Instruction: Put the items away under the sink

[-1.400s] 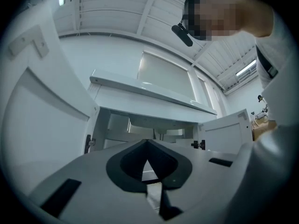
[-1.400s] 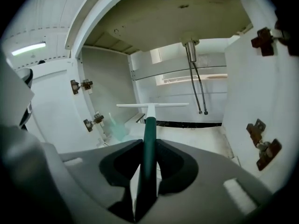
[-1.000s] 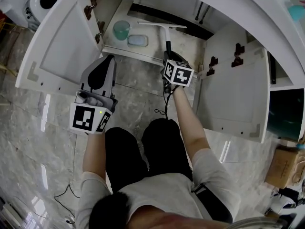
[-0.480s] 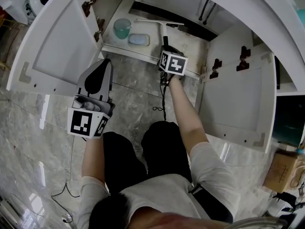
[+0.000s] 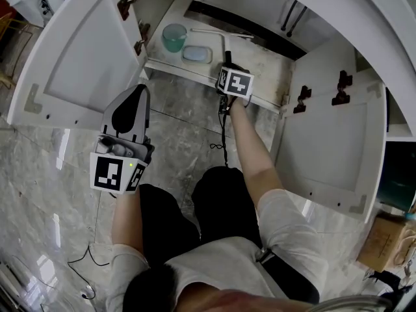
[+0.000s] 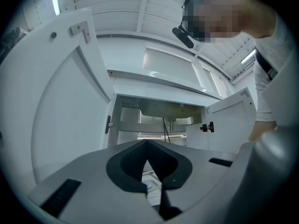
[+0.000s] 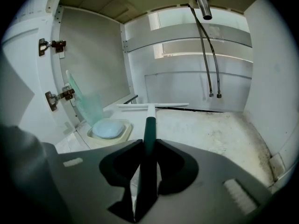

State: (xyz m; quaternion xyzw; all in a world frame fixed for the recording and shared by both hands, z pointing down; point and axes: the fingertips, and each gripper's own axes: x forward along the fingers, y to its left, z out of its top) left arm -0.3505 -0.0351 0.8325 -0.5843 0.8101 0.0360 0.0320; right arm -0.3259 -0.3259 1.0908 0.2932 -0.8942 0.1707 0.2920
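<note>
A squeegee with a white blade [image 7: 153,105] and a dark green handle [image 7: 149,127] reaches into the open under-sink cabinet, blade toward the back wall. My right gripper [image 7: 148,144] is shut on the handle; in the head view it sits [image 5: 228,64] at the cabinet's front edge with the squeegee [image 5: 223,38] ahead of it. A translucent green cup [image 5: 174,38] and a blue soap bar in its dish [image 5: 196,54] stand at the cabinet's left [image 7: 110,129]. My left gripper [image 5: 137,91] hangs over the floor outside, shut with nothing in it [image 6: 147,146].
Both cabinet doors stand open: the left door [image 5: 81,51] and the right door [image 5: 331,142]. Two flexible hoses [image 7: 208,55] and a drain pipe [image 7: 203,6] come down at the back. The cabinet floor [image 7: 219,129] is stained. A cable [image 5: 221,145] trails on the marble floor.
My right gripper has carried the squeegee forward, deeper into the cabinet. The left gripper has stayed about where it was.
</note>
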